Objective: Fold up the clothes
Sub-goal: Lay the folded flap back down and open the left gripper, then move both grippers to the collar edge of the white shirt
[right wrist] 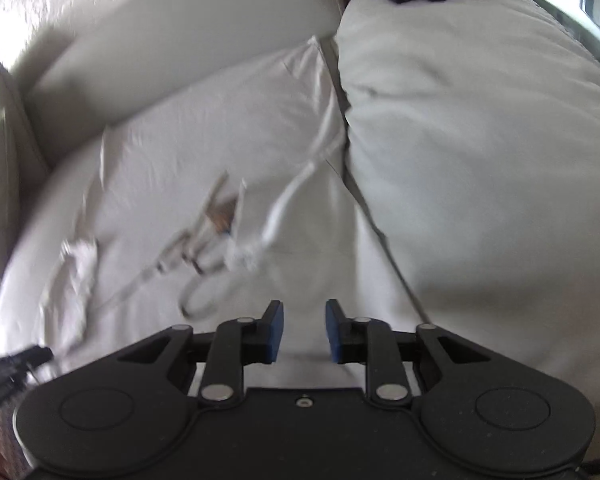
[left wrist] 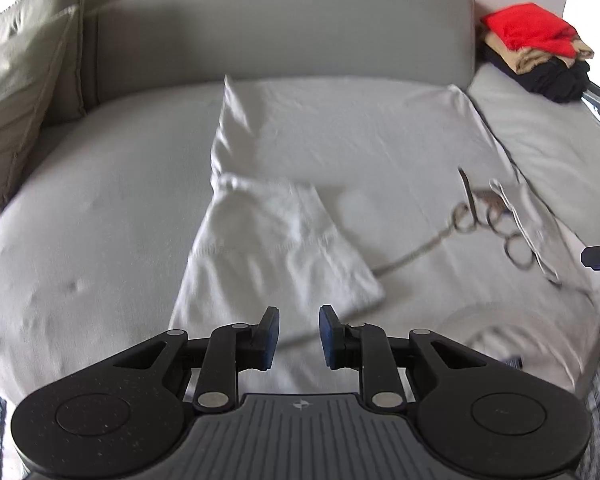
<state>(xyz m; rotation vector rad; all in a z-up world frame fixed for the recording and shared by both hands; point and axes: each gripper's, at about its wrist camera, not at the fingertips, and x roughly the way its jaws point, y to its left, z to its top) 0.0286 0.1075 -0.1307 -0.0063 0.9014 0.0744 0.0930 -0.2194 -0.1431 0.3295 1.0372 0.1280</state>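
White shirt [left wrist: 340,152] spread flat on the sofa [left wrist: 100,208], long axis running away from both claws. Left claw [left wrist: 299,338] nearest the folded sleeve [left wrist: 276,240], narrowly parted, empty. Right claw [right wrist: 304,330] likewise.

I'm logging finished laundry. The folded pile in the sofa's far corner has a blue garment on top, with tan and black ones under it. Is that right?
Not quite. The top garment of the pile is red, not blue; the left wrist view shows it. The rest holds: tan and black ones lie under it, in the sofa's far corner.
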